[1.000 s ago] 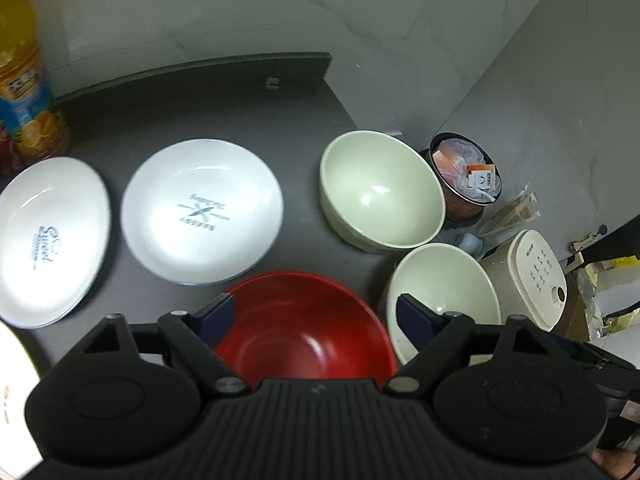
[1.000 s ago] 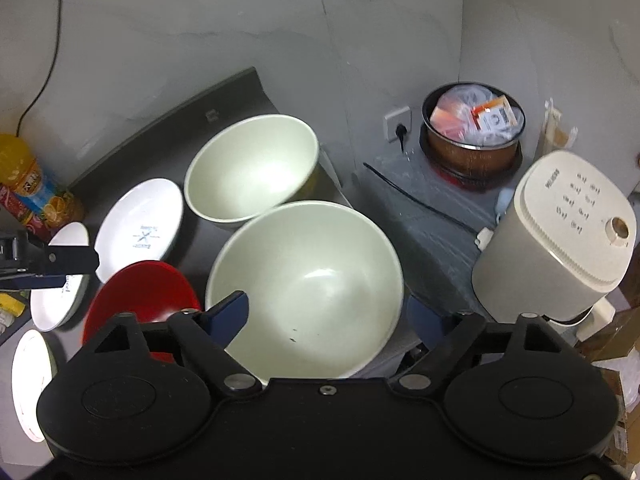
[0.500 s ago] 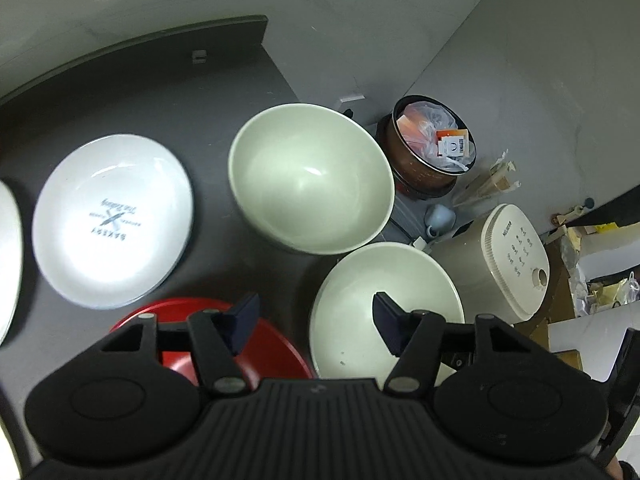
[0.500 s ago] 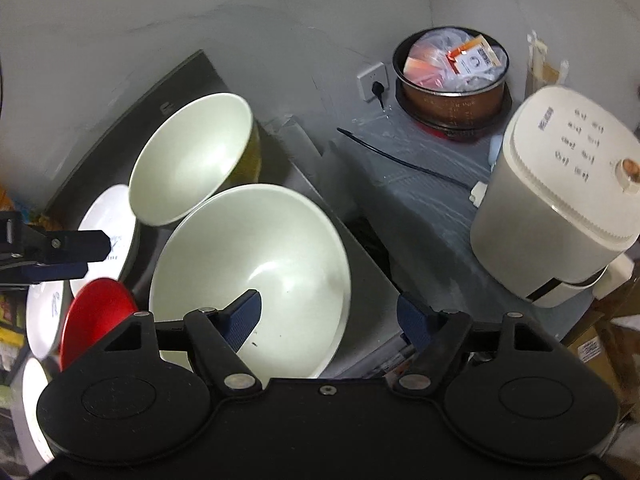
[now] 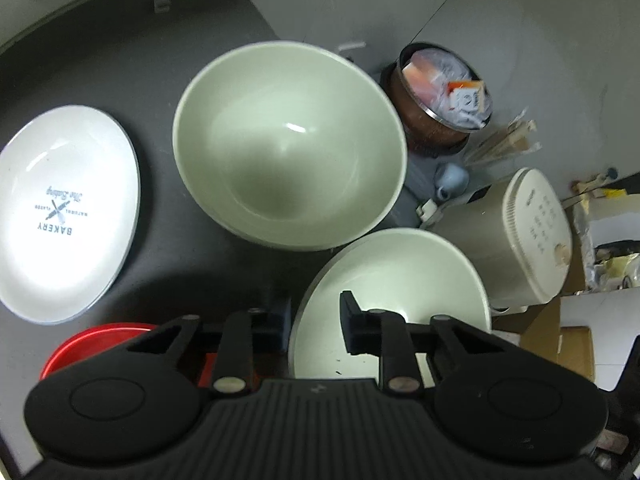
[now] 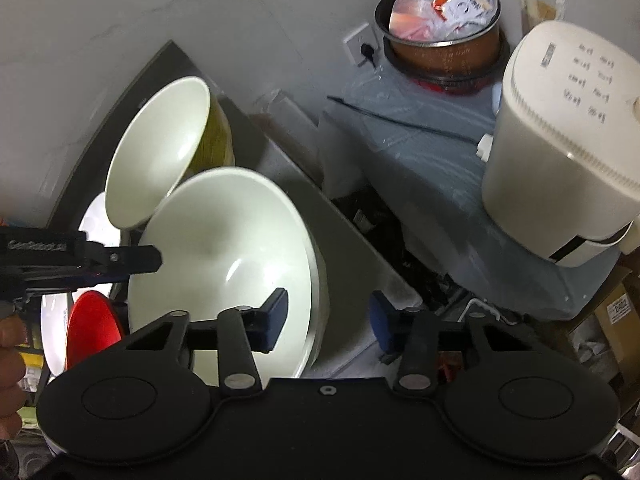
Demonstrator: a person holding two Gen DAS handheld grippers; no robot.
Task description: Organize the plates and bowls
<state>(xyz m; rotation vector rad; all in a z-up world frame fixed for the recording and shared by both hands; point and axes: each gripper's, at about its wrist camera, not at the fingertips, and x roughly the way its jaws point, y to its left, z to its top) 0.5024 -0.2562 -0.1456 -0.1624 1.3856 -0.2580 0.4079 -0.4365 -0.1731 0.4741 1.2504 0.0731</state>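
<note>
Two cream bowls: near bowl [image 5: 400, 276], far bowl [image 5: 288, 144]. One red bowl [image 5: 92, 344]. My left claw [image 5: 314, 324] straddles near rim, clench unclear; right claw [image 6: 326, 314] unclenched.

From the near bowl [image 5: 400, 280], the far bowl [image 5: 288, 148] blocks twelve o'clock, its rim just beside; the rice cooker [image 5: 516, 240] crowds three. Bare counter [image 5: 168, 264] lies open toward ten (before the white plate [image 5: 64, 212]).
</note>
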